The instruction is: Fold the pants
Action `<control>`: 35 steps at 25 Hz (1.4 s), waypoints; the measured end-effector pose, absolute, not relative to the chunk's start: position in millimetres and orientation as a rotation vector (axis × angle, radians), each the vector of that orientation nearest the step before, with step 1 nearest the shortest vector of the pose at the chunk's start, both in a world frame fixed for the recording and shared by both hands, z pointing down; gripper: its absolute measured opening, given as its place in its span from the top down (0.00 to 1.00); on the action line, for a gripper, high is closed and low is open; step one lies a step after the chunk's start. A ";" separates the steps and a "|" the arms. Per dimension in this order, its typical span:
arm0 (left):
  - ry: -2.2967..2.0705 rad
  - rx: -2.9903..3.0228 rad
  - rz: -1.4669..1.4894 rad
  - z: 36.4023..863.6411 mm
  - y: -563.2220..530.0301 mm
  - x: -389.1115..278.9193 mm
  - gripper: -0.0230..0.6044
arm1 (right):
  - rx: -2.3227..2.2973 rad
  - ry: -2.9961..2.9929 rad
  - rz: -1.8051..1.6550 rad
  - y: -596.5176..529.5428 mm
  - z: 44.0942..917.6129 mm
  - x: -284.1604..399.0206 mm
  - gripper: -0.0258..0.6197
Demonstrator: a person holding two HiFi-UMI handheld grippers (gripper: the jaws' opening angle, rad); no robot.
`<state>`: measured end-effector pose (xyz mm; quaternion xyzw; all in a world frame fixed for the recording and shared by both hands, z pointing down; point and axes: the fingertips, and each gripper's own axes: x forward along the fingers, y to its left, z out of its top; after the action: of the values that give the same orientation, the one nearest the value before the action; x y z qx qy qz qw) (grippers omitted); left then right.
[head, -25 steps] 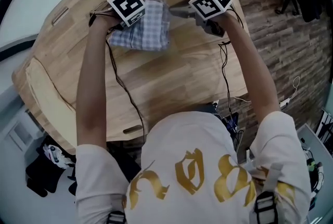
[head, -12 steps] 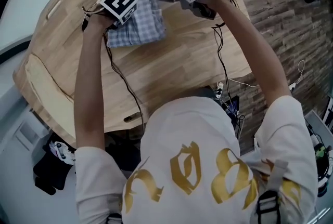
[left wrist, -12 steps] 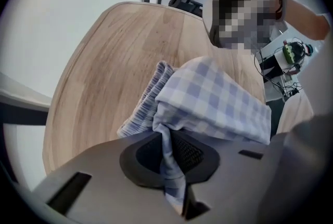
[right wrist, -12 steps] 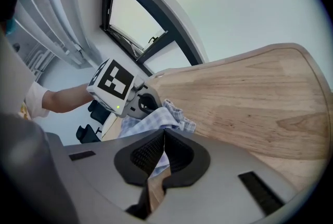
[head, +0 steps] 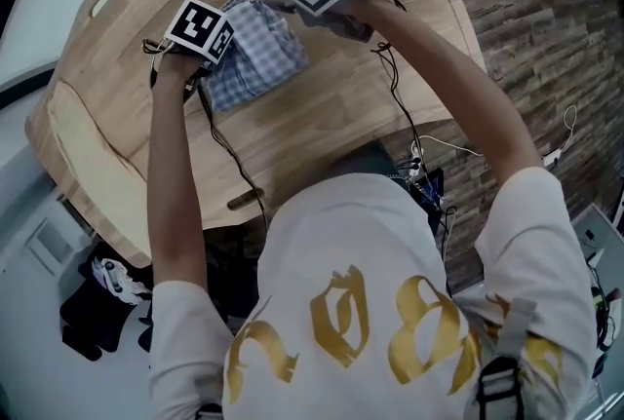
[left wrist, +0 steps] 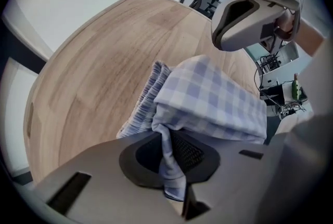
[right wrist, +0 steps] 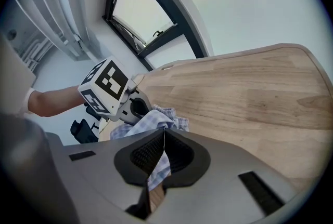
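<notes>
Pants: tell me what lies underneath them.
The checked pants rest on the wooden table. Lower folded layers show beneath the top layer, with bare wood around them. The tabletop directly under the bundle is covered, so nothing there can be checked.

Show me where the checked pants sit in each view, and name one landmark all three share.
Head view: checked pants upper left of centre, on the wooden table.
Left gripper view: centre, a fold running down into its jaws.
Right gripper view: lower centre-left, an edge pinched in its jaws.
Shared landmark: the wooden table.
</notes>
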<state>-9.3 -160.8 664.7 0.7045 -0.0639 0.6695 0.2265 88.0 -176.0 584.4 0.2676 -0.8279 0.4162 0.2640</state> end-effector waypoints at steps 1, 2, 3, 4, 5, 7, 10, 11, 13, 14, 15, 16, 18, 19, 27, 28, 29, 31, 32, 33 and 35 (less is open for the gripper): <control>-0.181 1.945 1.841 664.6 -153.1 -13.5 0.87 | 0.728 -2.228 1.118 -167.7 585.6 83.9 0.92; -0.193 1.958 1.838 664.6 -147.0 -17.3 0.87 | 0.730 -2.215 1.107 -159.2 587.9 79.7 0.92; -0.214 1.982 1.834 664.5 -143.4 -20.3 0.87 | 0.733 -2.201 1.091 -151.4 590.7 75.2 0.92; -0.246 2.015 1.827 663.9 -142.7 -22.2 0.87 | 0.736 -2.189 1.070 -144.9 593.3 70.6 0.92; -0.288 2.053 1.814 662.3 -144.4 -23.6 0.87 | 0.744 -2.181 1.044 -140.2 594.8 65.9 0.92; -0.388 2.124 1.773 656.3 -149.6 -26.9 0.82 | 0.775 -2.183 0.999 -134.4 593.3 55.8 0.92; -0.494 2.190 1.681 645.8 -151.4 -31.4 0.70 | 0.824 -2.193 0.983 -127.2 586.5 44.7 0.92; -0.512 2.197 1.646 642.9 -150.8 -32.1 0.67 | 0.827 -2.191 0.979 -124.4 584.8 42.4 0.92; -0.528 2.202 1.596 637.6 -149.1 -33.7 0.63 | 0.818 -2.181 0.962 -119.6 582.5 39.2 0.92; -0.528 2.204 1.580 634.8 -148.0 -34.5 0.61 | 0.817 -2.177 0.954 -118.4 581.4 38.5 0.92; -0.526 2.207 1.568 632.3 -146.6 -34.9 0.60 | 0.819 -2.175 0.950 -117.9 580.3 38.2 0.92; -0.524 2.212 1.558 630.2 -145.2 -35.2 0.59 | 0.824 -2.173 0.949 -118.0 579.3 38.4 0.92; -0.527 2.235 1.548 627.6 -143.4 -35.6 0.57 | 0.834 -2.174 0.951 -118.6 578.6 39.0 0.92; -0.535 2.254 1.547 626.3 -143.4 -35.9 0.56 | 0.835 -2.175 0.951 -118.8 578.5 39.0 0.92; -0.710 2.384 1.337 603.3 -158.7 -29.0 0.55 | 0.839 -2.188 0.931 -123.1 577.5 48.2 0.92; -0.740 2.392 1.305 599.1 -162.7 -29.6 0.55 | 0.841 -2.187 0.937 -125.6 578.6 49.7 0.92; -0.767 2.396 1.273 595.4 -166.7 -30.7 0.55 | 0.838 -2.187 0.940 -128.5 579.7 50.7 0.92; -0.821 2.388 1.206 589.4 -175.0 -34.0 0.55 | 0.832 -2.187 0.937 -135.1 581.8 53.0 0.92; -0.850 2.378 1.168 586.7 -179.8 -36.1 0.57 | 0.831 -2.187 0.933 -138.6 582.5 54.7 0.92; -0.880 2.367 1.127 583.7 -184.9 -38.3 0.59 | 0.831 -2.187 0.930 -141.9 583.0 56.6 0.92; -0.943 2.345 1.046 577.3 -195.3 -43.7 0.64 | 0.831 -2.187 0.921 -147.1 583.4 59.9 0.92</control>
<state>-43.7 -195.3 577.3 0.8397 -0.3377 0.3745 0.2018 59.9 -147.1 583.4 0.3143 -0.8273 0.3485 0.3088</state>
